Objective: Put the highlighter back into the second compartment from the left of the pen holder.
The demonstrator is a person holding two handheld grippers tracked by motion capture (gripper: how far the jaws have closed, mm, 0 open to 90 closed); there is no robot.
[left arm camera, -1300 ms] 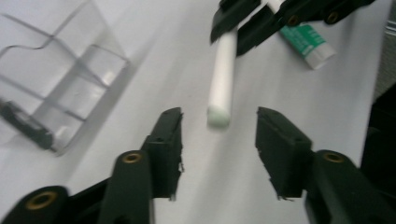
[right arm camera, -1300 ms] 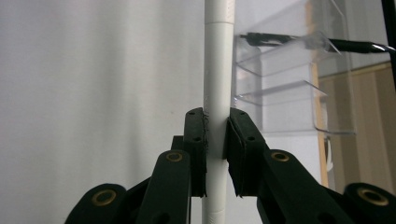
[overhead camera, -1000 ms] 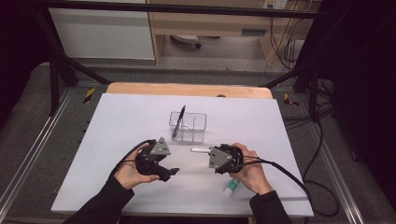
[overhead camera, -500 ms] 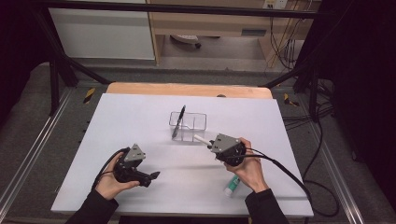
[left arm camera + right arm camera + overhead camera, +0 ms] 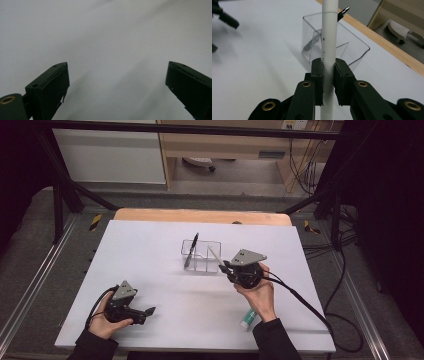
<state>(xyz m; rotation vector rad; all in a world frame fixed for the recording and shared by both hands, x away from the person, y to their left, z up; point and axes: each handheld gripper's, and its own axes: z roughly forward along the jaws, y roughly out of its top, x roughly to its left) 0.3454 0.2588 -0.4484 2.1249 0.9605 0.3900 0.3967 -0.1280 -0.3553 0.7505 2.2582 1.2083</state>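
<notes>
A clear plastic holder (image 5: 201,255) stands mid-table with a black pen (image 5: 190,250) upright in its left compartment. My right gripper (image 5: 225,267) is shut on a white pen (image 5: 216,256) that slants up over the holder's right side. In the right gripper view the pads clamp the white pen (image 5: 329,37) at my right gripper (image 5: 328,72), with the holder (image 5: 352,53) just behind it. My left gripper (image 5: 150,311) rests low near the table's front left. Its jaws have just been opening and stand wide apart (image 5: 116,82) with nothing between them.
The white table top (image 5: 150,245) has a wooden strip along its far edge (image 5: 200,215). A white tube with a green cap (image 5: 248,318) lies by the right forearm near the front edge. Cables (image 5: 305,302) trail off to the right.
The left hand has drawn back to the front left and sunk toward the table, with its jaws spreading. The right gripper has brought the white pen from level up toward the holder.
</notes>
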